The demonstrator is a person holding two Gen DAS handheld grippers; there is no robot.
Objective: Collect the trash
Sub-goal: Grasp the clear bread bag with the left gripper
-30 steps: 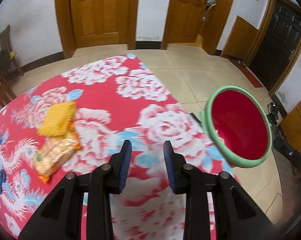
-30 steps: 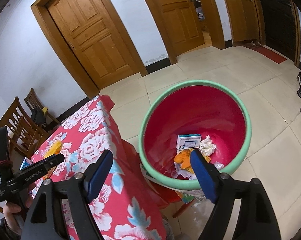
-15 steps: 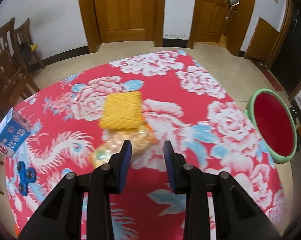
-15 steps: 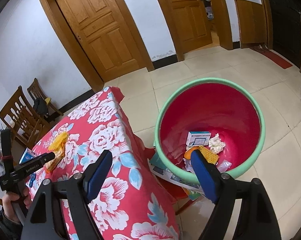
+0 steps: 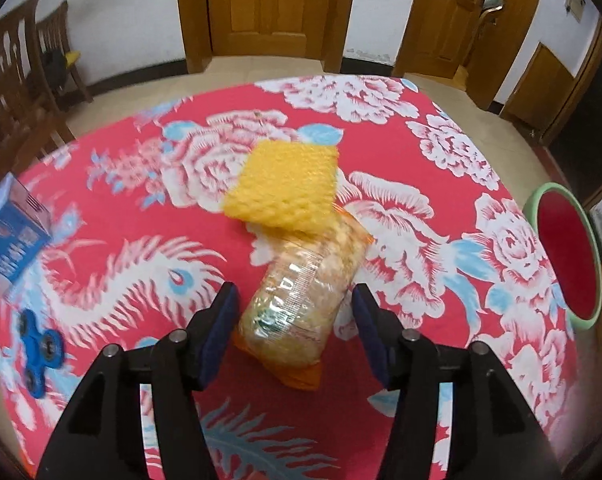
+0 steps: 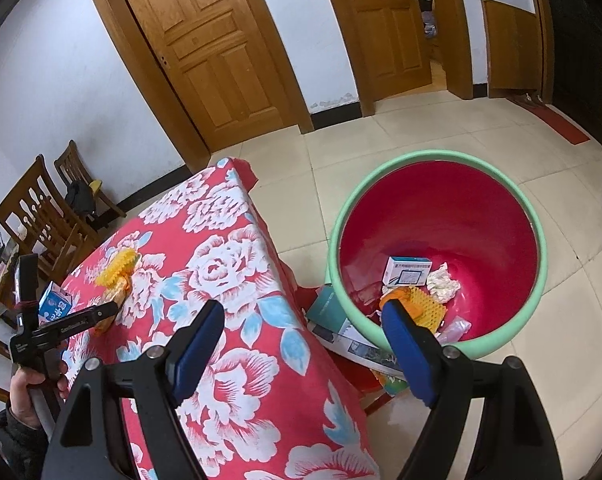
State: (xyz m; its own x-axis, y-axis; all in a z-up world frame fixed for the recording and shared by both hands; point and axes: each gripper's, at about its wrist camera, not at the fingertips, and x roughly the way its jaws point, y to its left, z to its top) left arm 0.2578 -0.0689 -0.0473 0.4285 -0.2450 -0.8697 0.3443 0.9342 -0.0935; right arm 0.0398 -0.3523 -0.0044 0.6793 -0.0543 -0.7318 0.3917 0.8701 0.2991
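Observation:
A clear snack packet with orange ends [image 5: 301, 300] lies on the red floral tablecloth [image 5: 401, 240], and a yellow knitted pad [image 5: 285, 184] overlaps its far end. My left gripper [image 5: 295, 312] is open, its fingers on either side of the packet's near end. In the right wrist view the packet [image 6: 115, 300], the pad [image 6: 119, 268] and the left gripper [image 6: 105, 312] show at the left. My right gripper [image 6: 301, 332] is open and empty, above the table's edge and the red bin with a green rim [image 6: 541, 240], which holds trash.
A blue carton [image 5: 9, 240] and a blue fidget spinner [image 5: 41, 348] lie at the table's left. The bin [image 5: 565, 256] stands on the floor to the right of the table. Wooden chairs [image 5: 17, 92] stand at the far left. Boxes [image 6: 341, 324] lie under the bin.
My left gripper has swung left, closed in on the snack packet and opened wider around it. My right gripper has drifted left, still open.

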